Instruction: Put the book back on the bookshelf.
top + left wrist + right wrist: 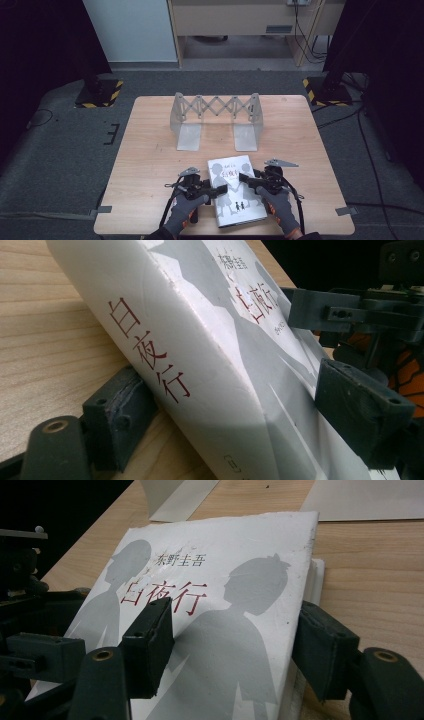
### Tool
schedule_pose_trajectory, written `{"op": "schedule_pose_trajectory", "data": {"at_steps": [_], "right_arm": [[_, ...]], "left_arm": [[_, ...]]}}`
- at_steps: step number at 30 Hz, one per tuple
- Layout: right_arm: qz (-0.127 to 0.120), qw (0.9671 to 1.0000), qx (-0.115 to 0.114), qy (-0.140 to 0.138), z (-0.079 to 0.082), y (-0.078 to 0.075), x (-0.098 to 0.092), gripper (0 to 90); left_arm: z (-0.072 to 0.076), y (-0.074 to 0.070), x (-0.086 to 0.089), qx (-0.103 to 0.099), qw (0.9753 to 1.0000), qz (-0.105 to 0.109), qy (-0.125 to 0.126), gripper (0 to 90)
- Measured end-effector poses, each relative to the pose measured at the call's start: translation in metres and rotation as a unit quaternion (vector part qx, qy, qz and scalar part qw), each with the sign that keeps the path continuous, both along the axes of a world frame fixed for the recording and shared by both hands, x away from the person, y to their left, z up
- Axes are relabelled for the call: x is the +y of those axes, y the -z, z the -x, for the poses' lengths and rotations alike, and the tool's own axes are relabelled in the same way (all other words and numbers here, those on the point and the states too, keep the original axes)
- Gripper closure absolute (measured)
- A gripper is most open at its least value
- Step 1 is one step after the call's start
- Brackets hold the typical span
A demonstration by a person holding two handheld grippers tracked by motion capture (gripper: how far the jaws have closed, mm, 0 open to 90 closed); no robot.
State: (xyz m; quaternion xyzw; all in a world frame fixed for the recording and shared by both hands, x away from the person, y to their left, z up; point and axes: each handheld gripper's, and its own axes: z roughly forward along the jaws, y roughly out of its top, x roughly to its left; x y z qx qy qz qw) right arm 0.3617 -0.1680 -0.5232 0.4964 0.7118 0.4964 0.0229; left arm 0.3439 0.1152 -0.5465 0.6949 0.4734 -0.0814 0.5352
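Observation:
A white book (pixel 235 197) with grey silhouettes and red characters on its cover lies near the table's front edge. My left gripper (pixel 222 190) holds its spine side. In the left gripper view, my left gripper (pixel 237 415) has one jaw under the spine and the other on the cover of the book (pixel 200 340), which tilts up from the wood. My right gripper (pixel 245 179) is at the book's right side. In the right gripper view, my right gripper (pixel 235 647) has one jaw pressed on the book (pixel 225 580) and the other against the page edge.
A grey metal expanding book rack (pixel 216 117) stands upright at the middle back of the wooden table (pixel 150 150). Two yellow-and-black stand bases (pixel 100 92) sit on the floor beyond the far corners. Cables run over the carpet at the right.

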Motion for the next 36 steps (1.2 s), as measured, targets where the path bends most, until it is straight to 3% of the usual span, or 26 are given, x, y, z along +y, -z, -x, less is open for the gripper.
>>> {"op": "schedule_pose_trajectory", "data": {"at_steps": [6,10,11,16,20,27,33,34,36], "right_arm": [[0.002,1.0000,-0.008,0.000,0.001,-0.003,0.000,40.7],[-0.010,0.9998,-0.015,-0.008,0.003,-0.006,0.000,42.9],[-0.025,0.9995,-0.011,-0.016,0.003,-0.007,0.003,43.8],[-0.007,0.9994,-0.024,-0.025,0.004,-0.009,0.007,43.7],[-0.020,0.9995,-0.011,-0.022,0.002,-0.006,0.005,43.2],[-0.038,0.9991,-0.004,-0.020,0.002,-0.008,0.000,41.9],[-0.038,0.9990,-0.011,-0.020,0.002,-0.010,-0.002,39.9],[-0.030,0.9991,-0.025,-0.018,0.002,-0.010,-0.003,39.1],[-0.029,0.9991,-0.027,-0.018,0.002,-0.011,-0.003,38.2]], "left_arm": [[0.000,-0.001,0.001,0.003,1.0000,-0.004,0.002,16.3],[0.000,0.000,-0.003,0.007,0.9994,0.027,0.019,16.9],[0.001,0.000,-0.006,0.008,0.9991,0.033,0.023,17.3],[0.002,0.002,-0.009,0.012,0.9992,0.030,0.025,16.4],[0.001,0.000,-0.009,0.009,0.9992,0.028,0.025,17.7],[0.001,-0.006,-0.006,0.001,0.9985,0.050,0.022,26.1],[0.001,-0.009,-0.005,-0.005,0.9981,0.054,0.028,28.6],[0.000,-0.010,-0.005,-0.005,0.9981,0.055,0.028,29.2],[0.000,-0.010,-0.005,-0.006,0.9980,0.055,0.029,29.3]]}}
